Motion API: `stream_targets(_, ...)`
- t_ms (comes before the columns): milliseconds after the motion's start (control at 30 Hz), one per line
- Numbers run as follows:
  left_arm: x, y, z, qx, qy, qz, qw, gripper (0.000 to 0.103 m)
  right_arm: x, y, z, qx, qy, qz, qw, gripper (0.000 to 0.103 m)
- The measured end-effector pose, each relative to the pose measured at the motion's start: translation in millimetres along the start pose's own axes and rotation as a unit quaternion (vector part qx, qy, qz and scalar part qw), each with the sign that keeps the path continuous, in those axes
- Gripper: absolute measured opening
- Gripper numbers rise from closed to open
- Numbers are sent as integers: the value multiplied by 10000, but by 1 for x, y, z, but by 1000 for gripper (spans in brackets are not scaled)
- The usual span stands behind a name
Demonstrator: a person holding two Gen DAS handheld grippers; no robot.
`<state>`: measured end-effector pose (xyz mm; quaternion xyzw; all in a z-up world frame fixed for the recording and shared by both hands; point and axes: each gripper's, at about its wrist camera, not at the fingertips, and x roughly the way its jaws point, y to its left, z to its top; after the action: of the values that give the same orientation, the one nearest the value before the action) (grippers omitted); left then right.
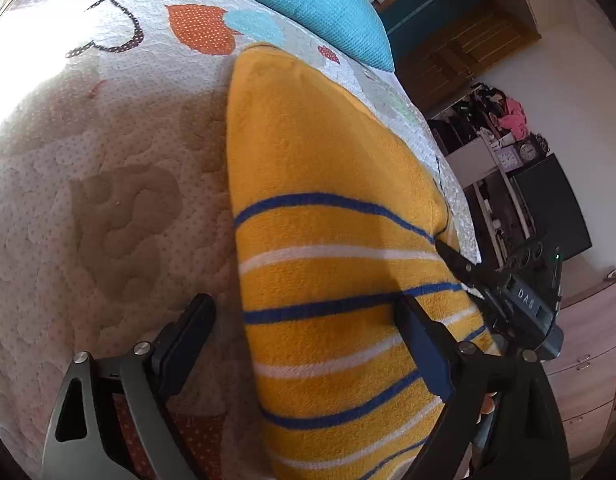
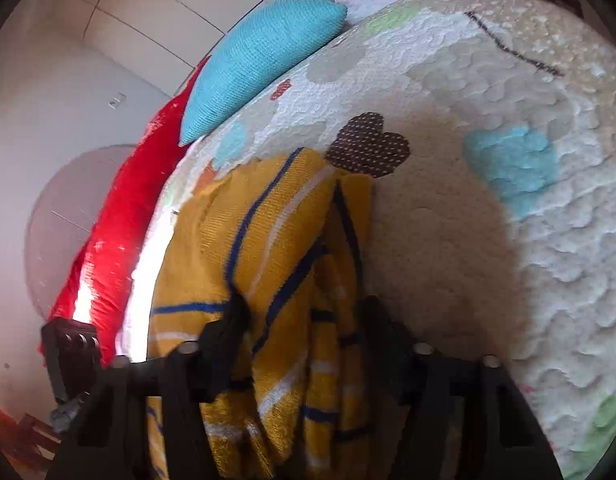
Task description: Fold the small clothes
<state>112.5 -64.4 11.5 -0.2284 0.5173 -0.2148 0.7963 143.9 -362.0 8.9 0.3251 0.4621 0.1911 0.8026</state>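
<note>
Nearest in the left wrist view, the left gripper [image 1: 304, 344] stands wide, its two dark fingers astride the left edge of the yellow striped garment [image 1: 331, 208]: one finger lies on the bare quilted bedspread [image 1: 100, 200] at about 8 o'clock, the other sits over the striped cloth at about 4 o'clock. It grips nothing, and by my reading it is placed there to pin or catch that edge while the other side is worked. In the right wrist view the right gripper [image 2: 304, 320] has bunched cloth of the same yellow striped garment [image 2: 268, 240] between its fingers, which stand partly apart; the folds gather and rise between them, so it appears to be holding that edge, though the contact at the pads is too dark to see clearly. Lifting one edge like this suits a fold across the garment. In the left view that gripper shows at about 3 o'clock, its tip at the garment's right edge. The garment lies lengthwise on the bedspread, blue and white stripes nearest, plain yellow toward 12 o'clock, mostly flat on the left side. Beyond it, at about 1 o'clock, a turquoise cushion [image 1: 300, 4] rests at the head of the bed, well apart from the cloth; the right view adds a red pillow [image 2: 120, 232] beside it at about 9 o'clock. Farthest off, at 3 o'clock, shelves with two small clocks [image 1: 519, 154] stand against the wall.
</note>
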Motion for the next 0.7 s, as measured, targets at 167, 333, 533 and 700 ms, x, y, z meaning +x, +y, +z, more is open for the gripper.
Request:
stream_targets(167, -31, -32, 17, 510, -190, 81, 9985, 41, -11, 36, 8, -137, -175, 743, 9970, 32)
stream_targets(333, -47, -46, 28, 732, -416, 594, 9947, 45, -12, 53, -2, -849, -412, -97, 9955, 39)
stream_targets(533, -21, -8, 2, 554, -331, 1480, 9869, 81, -13, 21, -13, -550, -400, -869, 9939, 58)
stream_targets(700, -62, -7, -17, 424, -827, 1529, 9839, 82, -66, 80, -23, -1324, -1037, -1133, 9792, 54)
